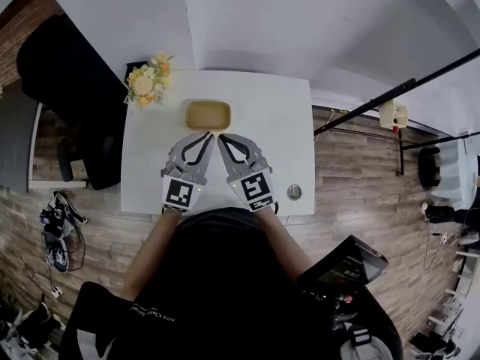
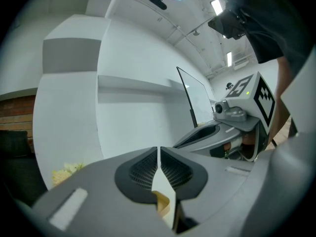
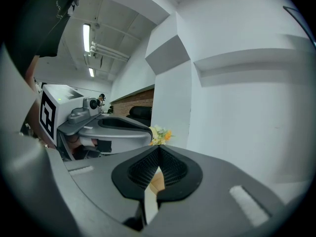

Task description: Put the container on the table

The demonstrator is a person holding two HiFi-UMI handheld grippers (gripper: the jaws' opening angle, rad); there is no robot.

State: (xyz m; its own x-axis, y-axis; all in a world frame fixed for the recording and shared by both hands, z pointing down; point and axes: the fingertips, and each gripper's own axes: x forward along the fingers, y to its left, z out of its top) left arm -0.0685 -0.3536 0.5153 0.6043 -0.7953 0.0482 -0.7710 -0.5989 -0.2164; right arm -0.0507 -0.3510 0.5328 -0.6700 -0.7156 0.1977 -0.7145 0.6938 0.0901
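A shallow tan container [image 1: 208,115] rests on the white table [image 1: 285,126], just beyond both grippers. My left gripper [image 1: 208,135] and right gripper [image 1: 223,136] lie side by side on the table, tips pointing at the container's near edge and close to it. Both are shut with nothing held. In the left gripper view the left gripper [image 2: 158,152] has its pads meeting, and a sliver of the container [image 2: 162,202] shows below them. In the right gripper view the right gripper [image 3: 158,153] is pressed shut, with the container [image 3: 157,180] visible under the pads.
A bunch of yellow and white flowers [image 1: 148,79] stands at the table's far left corner. A small round metal object [image 1: 294,192] sits near the front right edge. A black chair [image 1: 71,96] is left of the table, and a black stand [image 1: 390,100] crosses on the right.
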